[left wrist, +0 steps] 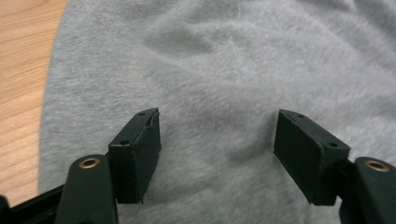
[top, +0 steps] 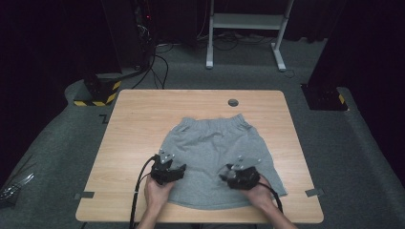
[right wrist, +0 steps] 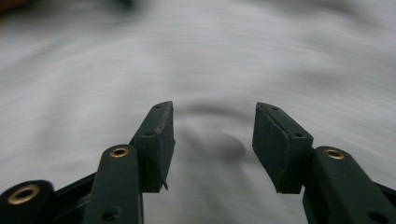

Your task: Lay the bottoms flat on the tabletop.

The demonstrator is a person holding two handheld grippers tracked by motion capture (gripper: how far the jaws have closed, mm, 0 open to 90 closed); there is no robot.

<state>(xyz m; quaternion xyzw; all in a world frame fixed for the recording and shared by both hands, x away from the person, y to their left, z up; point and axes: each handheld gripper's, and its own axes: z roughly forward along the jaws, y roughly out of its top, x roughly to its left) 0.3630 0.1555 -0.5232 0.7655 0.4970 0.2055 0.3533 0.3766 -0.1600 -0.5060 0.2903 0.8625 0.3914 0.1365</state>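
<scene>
Grey shorts (top: pixel 217 152) lie flat near the desk's (top: pixel 138 124) front edge. We hold both tongs, left tongs (left wrist: pixel 217 154) and right tongs (right wrist: pixel 214 142), over them, jaws apart, gripping nothing.

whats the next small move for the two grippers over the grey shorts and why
Probably lower both grippers onto the near hem and close on it. The grey shorts lie flat on the table, waistband at the far side. The left gripper and right gripper sit over the near part of the cloth, fingers apart with no fabric pinched between them, so nothing is gripped yet.
</scene>
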